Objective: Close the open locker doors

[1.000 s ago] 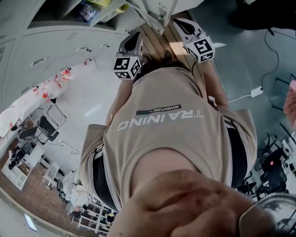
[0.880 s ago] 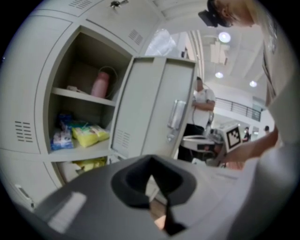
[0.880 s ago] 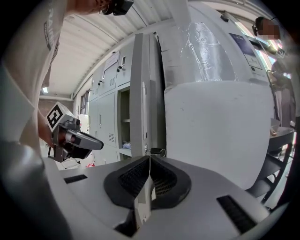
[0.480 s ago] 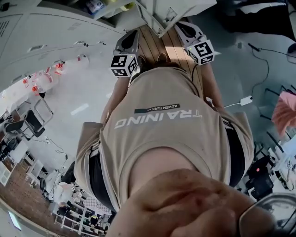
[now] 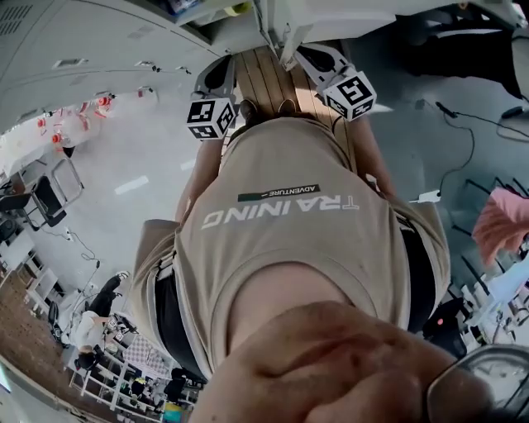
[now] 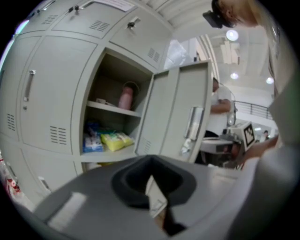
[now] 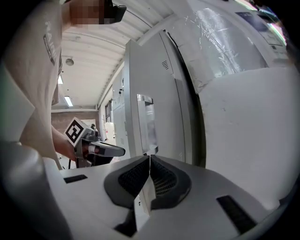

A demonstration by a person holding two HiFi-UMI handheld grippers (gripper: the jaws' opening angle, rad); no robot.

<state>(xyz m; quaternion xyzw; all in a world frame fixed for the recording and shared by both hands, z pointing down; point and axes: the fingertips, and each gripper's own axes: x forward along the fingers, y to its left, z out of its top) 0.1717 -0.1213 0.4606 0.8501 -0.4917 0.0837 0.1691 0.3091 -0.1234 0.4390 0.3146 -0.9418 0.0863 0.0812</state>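
Note:
The open locker shows in the left gripper view, with a pink bottle on its upper shelf and blue and yellow packets on the lower one. Its grey door stands swung out to the right, handle facing me. My left gripper is shut and empty, well short of the locker. The right gripper is shut too, pointing at the door's handle from close by, not touching. From the head view, both grippers reach toward the door above a beige shirt.
Closed grey locker doors fill the wall left of the open one. A pale cabinet wrapped in plastic film stands right of the door. Cables and a pink cloth lie on the floor at the right; chairs stand at the left.
In the head view both grippers have drifted up and to the left, closer to the open door. The lockers and floor have slid upward in the view.

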